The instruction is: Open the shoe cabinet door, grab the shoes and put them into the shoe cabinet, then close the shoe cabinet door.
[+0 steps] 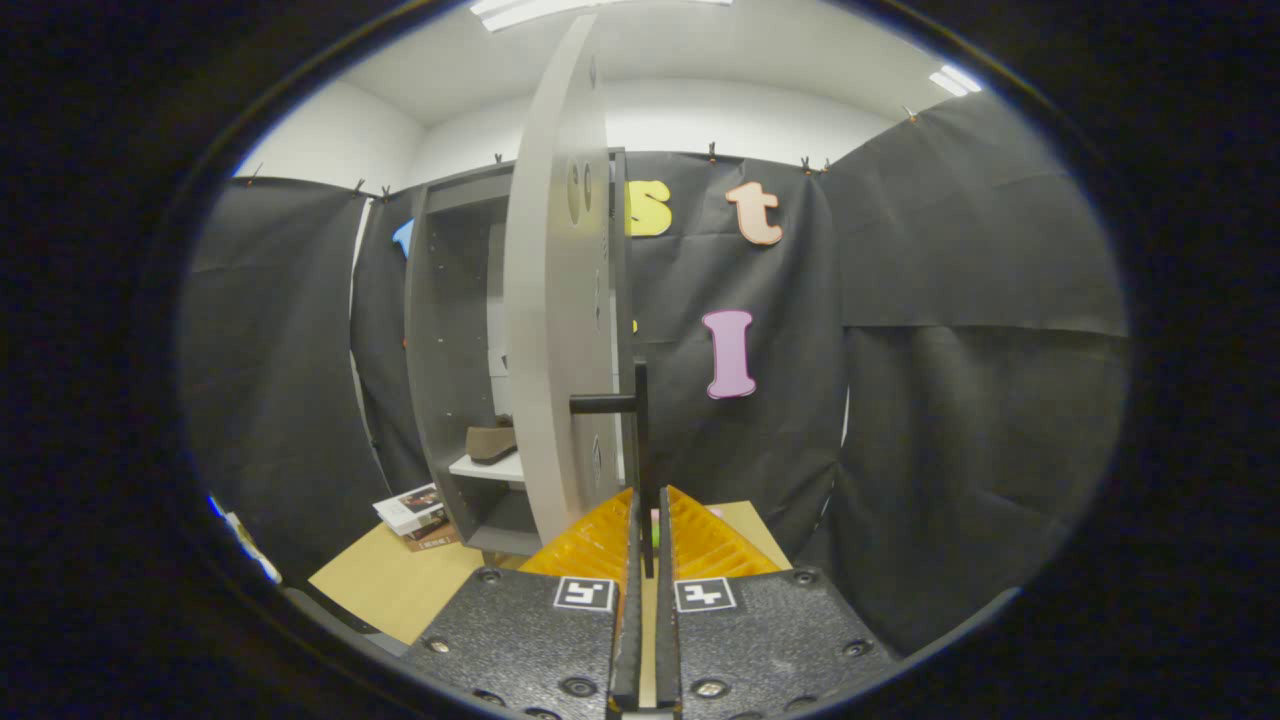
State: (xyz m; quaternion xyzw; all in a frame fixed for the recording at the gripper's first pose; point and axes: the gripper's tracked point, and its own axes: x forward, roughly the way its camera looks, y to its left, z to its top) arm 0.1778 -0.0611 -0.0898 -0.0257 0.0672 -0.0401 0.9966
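The hand-held gripper (646, 560) is seen low in the gripper view, its two fingers drawn close together with only a thin gap left. In that gap the dark vertical bar of the door handle (640, 440) is caught; both fingers appear to be pressed on its lower end, though the contact itself is partly hidden by the finger bodies.

The handle is fixed by a short horizontal stub to the shoe cabinet door (560, 300), a pale grey panel seen nearly edge-on. The door rises just ahead of the fingers and slightly left of them, standing swung out from the cabinet.

The shoe cabinet (440, 330) is set beyond the door and to its left, dark grey, with its interior exposed. On a light inner shelf (488, 467) a brown shoe (490, 442) is noted, lying low in the cabinet, beyond the fingers and left of the door, partly covered by the door's edge.

The cabinet is carried on a tan counter (390, 585). A small stack of booklets (415, 510) is lying on the counter just beside the cabinet's left foot. Black cloth is hung behind and to both sides.
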